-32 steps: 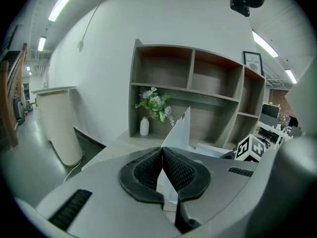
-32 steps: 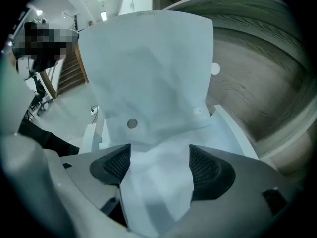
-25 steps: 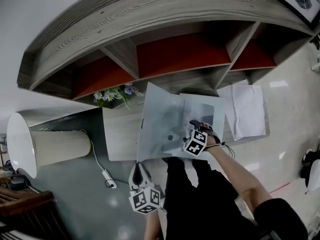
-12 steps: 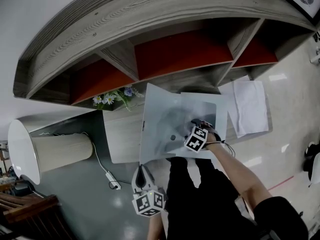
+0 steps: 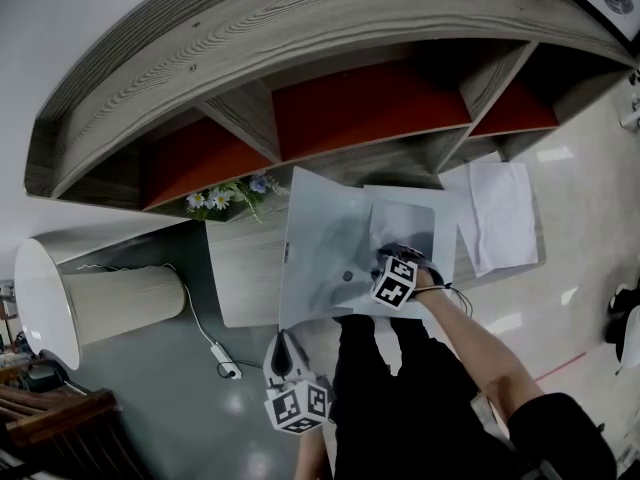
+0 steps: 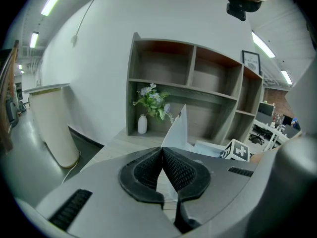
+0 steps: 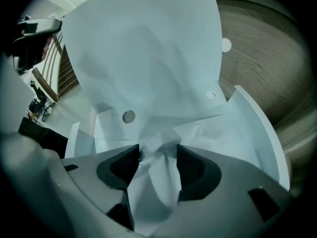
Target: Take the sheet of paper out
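A white plastic folder (image 5: 325, 258) with a snap button (image 7: 129, 116) lies open on the wooden table (image 5: 240, 268). Its flap (image 6: 177, 130) stands up. My left gripper (image 5: 281, 340) is at the table's near edge, shut on the folder's near edge (image 6: 162, 155). My right gripper (image 5: 387, 256) points steeply down into the folder's pocket. Its jaws have just been closing, and a bunched white sheet of paper (image 7: 158, 182) is pinched between the pads (image 7: 157, 157). The rest of the sheet is hidden under the flap.
A curved grey shelf unit (image 5: 300, 118) with red backs stands behind the table. A small vase of flowers (image 5: 230, 193) is at the table's back left. Loose white paper (image 5: 498, 213) lies to the right. A lamp shade (image 5: 90, 293) and a cable (image 5: 215, 353) are on the left.
The right gripper has crept a little further over the folder's pocket. The left gripper has kept its place at the folder's near edge.
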Available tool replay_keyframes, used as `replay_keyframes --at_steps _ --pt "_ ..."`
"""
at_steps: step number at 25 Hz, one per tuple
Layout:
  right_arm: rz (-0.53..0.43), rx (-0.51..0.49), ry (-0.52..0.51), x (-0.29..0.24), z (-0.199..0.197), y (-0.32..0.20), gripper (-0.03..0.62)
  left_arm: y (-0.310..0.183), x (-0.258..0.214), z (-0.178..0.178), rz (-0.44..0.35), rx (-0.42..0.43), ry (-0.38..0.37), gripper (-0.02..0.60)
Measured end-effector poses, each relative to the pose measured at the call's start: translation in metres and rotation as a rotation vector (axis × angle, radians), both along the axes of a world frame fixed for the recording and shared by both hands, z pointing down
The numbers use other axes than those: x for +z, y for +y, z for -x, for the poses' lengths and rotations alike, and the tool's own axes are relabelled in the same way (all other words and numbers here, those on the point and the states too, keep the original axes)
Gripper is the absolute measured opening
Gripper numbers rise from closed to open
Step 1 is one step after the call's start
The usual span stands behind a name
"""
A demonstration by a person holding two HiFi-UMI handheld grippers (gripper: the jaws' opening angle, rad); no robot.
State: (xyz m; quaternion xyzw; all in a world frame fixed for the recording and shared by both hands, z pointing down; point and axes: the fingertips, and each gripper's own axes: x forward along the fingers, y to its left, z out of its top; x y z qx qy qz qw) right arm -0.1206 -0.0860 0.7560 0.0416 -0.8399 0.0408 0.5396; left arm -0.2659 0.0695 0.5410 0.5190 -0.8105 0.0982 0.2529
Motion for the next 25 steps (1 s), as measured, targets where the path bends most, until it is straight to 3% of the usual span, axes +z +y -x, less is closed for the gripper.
replay_keyframes --at_steps 2,5,25 --pt "-0.017 0.003 -0.013 -0.004 0.001 -0.001 0.181 0.0 0.0 0.0 -0.001 -0.002 0.001 0.012" --pt "-0.036 -0.01 -0.022 -0.007 0.002 0.001 0.146 0.0 -0.001 0.0 -0.001 -0.002 -0.003 0.014" --pt "-0.1 -0.035 -0.184 -0.068 0.016 0.006 0.104 0.0 0.001 0.001 -0.001 -0.028 -0.023 0.014"
